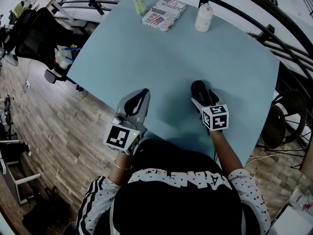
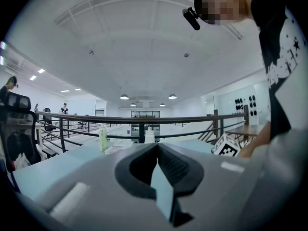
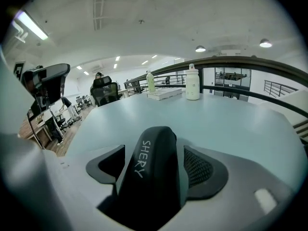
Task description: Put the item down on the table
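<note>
Black rounded matte case (image 3: 153,172) lettered "SHERY" sits clamped between the jaws of the right gripper (image 1: 203,100), over the light-blue table (image 1: 171,58) toward 5 o'clock of its centre; whether it touches the top I cannot tell. The left gripper (image 2: 157,147) hangs at 7 o'clock by the near edge, jaws together on nothing. At 12 o'clock stand a white bottle (image 1: 204,17), a flag-printed box (image 1: 164,13) and a pale green bottle (image 1: 139,3).
</note>
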